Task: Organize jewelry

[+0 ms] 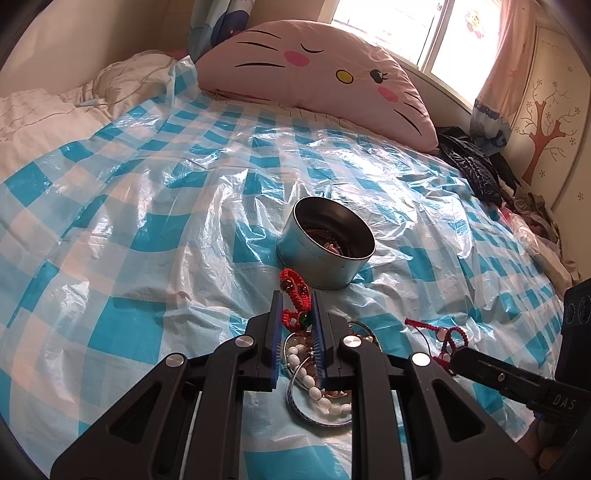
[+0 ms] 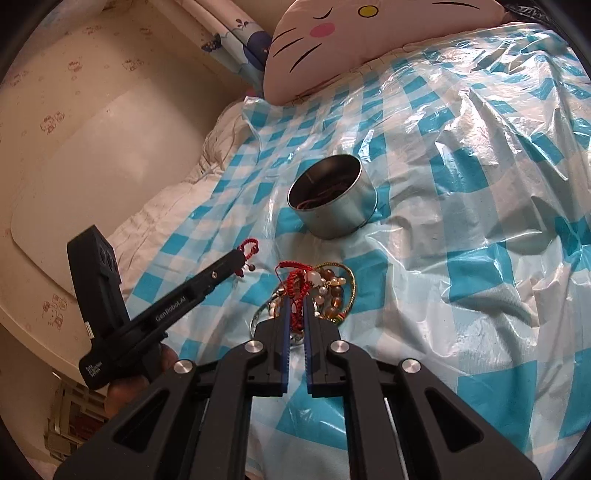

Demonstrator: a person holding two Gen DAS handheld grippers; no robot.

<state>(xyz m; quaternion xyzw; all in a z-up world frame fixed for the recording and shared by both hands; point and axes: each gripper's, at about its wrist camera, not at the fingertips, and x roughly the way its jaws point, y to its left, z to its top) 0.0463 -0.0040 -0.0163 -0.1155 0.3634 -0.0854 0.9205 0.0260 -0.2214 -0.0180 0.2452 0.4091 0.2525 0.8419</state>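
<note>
Both grippers had hold of red cord. The left gripper (image 1: 297, 314) was clamped on a red braided bracelet (image 1: 291, 291) that hung up past its tips, close to the open metal tin (image 1: 325, 247). The right gripper (image 2: 295, 314) was pinched shut on a second red cord bracelet (image 2: 293, 286), and that one lay right across the pile of beaded bracelets (image 2: 328, 291) beside the tin.

That was where I expected trouble. The red cord looked tangled among the beads and the thin gold bangle (image 2: 349, 280), so lifting it could have dragged neighbours along and scattered them. The white bead strand (image 1: 317, 387) and a clear bangle (image 1: 295, 398) under the left gripper could also have been knocked. A loose braid could have snagged on the tin's rim instead of dropping in, and the tin, light and sitting on soft ground, looked easy to tip.

All of it sat on a bed under a crinkled blue-and-white checked plastic sheet (image 1: 147, 184), slippery and uneven. A pink cat-face pillow (image 1: 325, 74) leaned at the head, beneath a bright window (image 1: 443, 33) with a pink curtain (image 1: 517, 55); dark clothes (image 1: 469, 162) were heaped at the wall.
</note>
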